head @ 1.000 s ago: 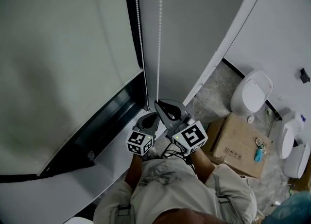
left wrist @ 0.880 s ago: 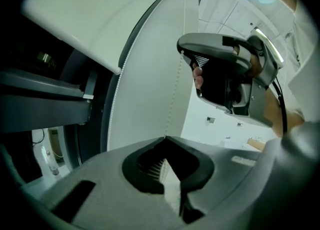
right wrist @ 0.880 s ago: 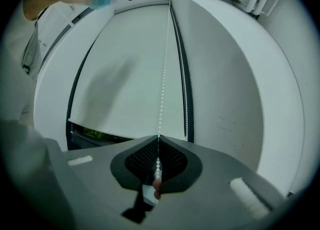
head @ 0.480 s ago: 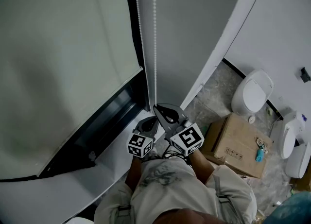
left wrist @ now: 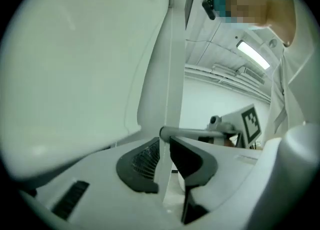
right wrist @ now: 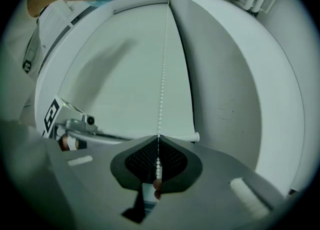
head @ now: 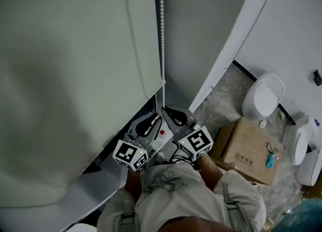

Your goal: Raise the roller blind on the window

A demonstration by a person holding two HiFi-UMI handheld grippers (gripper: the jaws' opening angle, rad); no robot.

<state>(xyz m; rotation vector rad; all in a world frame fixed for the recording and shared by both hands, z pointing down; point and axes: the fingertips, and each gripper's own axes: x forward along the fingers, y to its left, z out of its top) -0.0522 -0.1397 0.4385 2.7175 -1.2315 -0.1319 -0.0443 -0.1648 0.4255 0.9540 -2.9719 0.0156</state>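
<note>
While taut, bead chain (right wrist: 161,89) within right tool (right wrist: 158,146).

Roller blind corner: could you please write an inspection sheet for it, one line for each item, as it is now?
Surface: no table; a pale sill below the window, speckled floor to the right.
Job's things: roller blind down over most of the window; bead chain hangs straight beside it.
Clutter: cardboard box on the floor, with a blue item on top.
Grippers: right gripper shut on the bead chain; left gripper has its jaws slightly apart, nothing clearly gripped.
Cables: dark wires between the marker cubes.
Surroundings: white toilets along the right wall.
</note>
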